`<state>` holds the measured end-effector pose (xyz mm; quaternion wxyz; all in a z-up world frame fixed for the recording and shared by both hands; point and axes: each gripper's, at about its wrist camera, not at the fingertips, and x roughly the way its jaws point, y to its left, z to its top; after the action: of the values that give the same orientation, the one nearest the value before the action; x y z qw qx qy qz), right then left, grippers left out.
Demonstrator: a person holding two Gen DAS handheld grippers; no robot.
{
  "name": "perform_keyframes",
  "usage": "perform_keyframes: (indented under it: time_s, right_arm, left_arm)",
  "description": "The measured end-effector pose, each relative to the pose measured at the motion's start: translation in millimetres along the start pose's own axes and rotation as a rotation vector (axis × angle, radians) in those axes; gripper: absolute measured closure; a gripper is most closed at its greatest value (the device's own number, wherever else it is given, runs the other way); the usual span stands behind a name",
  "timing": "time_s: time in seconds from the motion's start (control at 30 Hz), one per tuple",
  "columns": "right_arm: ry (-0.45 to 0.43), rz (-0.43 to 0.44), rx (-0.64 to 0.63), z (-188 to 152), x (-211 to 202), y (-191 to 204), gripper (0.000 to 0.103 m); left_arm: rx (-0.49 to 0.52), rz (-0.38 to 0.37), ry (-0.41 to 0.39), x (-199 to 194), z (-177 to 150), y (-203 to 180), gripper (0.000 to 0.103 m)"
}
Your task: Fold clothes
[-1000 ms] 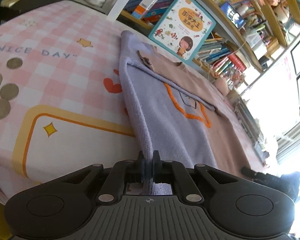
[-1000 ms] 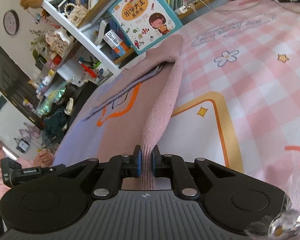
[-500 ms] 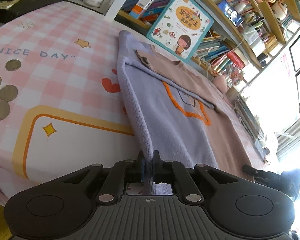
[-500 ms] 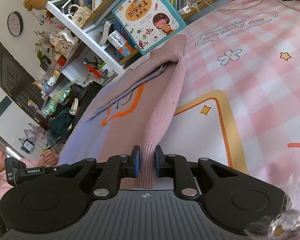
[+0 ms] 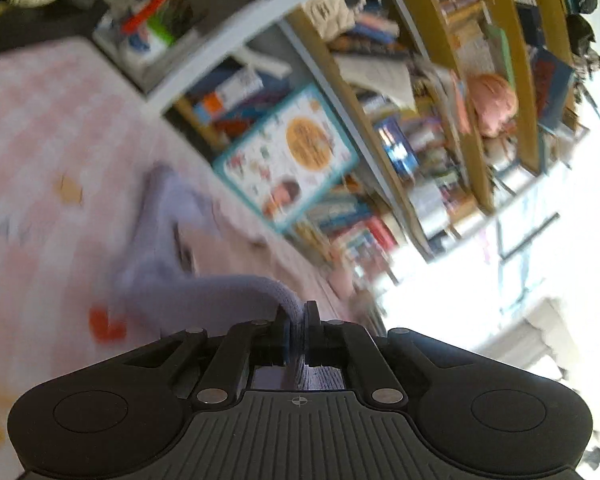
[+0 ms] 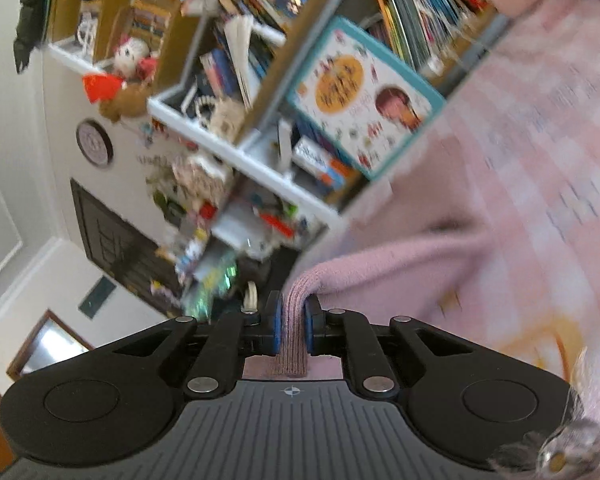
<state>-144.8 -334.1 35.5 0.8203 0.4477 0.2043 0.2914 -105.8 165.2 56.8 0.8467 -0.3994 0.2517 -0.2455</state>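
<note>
A knit sweater, lavender on one side and pink on the other, lies on the pink checked cloth. In the left wrist view its lavender hem (image 5: 204, 292) rises off the cloth in an arc into my left gripper (image 5: 297, 320), which is shut on it. In the right wrist view the pink ribbed hem (image 6: 380, 268) curves up into my right gripper (image 6: 292, 320), shut on that edge. Both views are motion-blurred, and the sweater's middle is hidden.
A bookshelf (image 5: 440, 128) packed with books and toys stands behind the cloth. A teal-framed picture book (image 5: 284, 160) leans against it, also seen as the picture book (image 6: 364, 96). The pink checked cloth (image 6: 548, 168) spreads to the right. A dark door (image 6: 112, 248) is at left.
Both grippers have lifted and tilted upward with the sweater's hem, pulling it off the cloth toward the shelf. The sweater lay flat before; the views now point at the bookshelf.
</note>
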Motion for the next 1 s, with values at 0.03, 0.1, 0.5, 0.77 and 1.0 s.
perform_keyframes:
  time_s: [0.03, 0.1, 0.5, 0.77, 1.0]
  right_arm:
    - [-0.017, -0.003, 0.016, 8, 9, -3, 0.093]
    - [-0.051, -0.009, 0.047, 25, 26, -9, 0.093]
    - [-0.087, -0.100, 0.106, 84, 115, -51, 0.093]
    - [-0.025, -0.229, 0.131, 92, 145, -95, 0.092]
    - [-0.016, -0.248, 0.183, 88, 151, -126, 0.083]
  left_arm:
    - [-0.002, 0.013, -0.024, 8, 5, -1, 0.098]
    - [-0.031, 0.023, -0.073, 25, 17, 3, 0.098]
    - [-0.099, 0.145, -0.116, 99, 53, 46, 0.098]
    - [-0.092, 0.236, -0.054, 133, 57, 72, 0.091]
    - [-0.064, 0.256, -0.051, 134, 57, 83, 0.055]
